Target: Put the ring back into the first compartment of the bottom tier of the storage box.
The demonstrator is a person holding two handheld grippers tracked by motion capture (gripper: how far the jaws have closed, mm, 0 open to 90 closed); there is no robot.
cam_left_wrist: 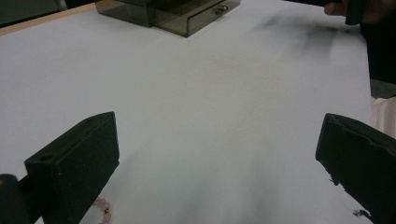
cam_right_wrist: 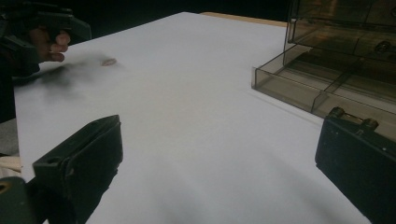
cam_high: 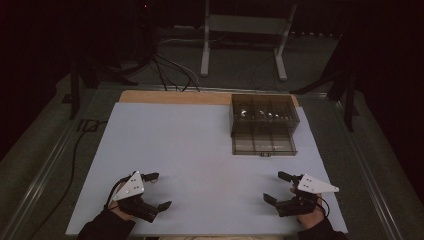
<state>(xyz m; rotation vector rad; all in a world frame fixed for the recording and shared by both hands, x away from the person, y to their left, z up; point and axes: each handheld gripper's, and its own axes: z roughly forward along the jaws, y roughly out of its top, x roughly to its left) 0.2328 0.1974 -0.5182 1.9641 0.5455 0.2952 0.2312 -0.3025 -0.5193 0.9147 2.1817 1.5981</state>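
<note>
Starting posture at a white desk (cam_high: pixel 200 150). The left gripper (cam_high: pixel 159 191) and the right gripper (cam_high: pixel 275 187) rest low near the near edge, well apart from each other, both with jaws spread wide and holding nothing. A smoky translucent drawer box (cam_high: pixel 264 114) stands at the far right of the desk; its lower drawer (cam_high: pixel 263 140) is pulled out toward the person, a small handle (cam_high: pixel 265 154) at its front edge. A small ring-like object (cam_right_wrist: pixel 109 61), too small to identify, lies on the desk just beside the left gripper; it also appears at the bottom of the left gripper view (cam_left_wrist: pixel 102 205). The work appears to be at its outset, no grasp yet made. Judged from the layout, the next move calls for the left gripper to lower its open jaws around the small object and close, with the open drawer the likely destination.
</note>
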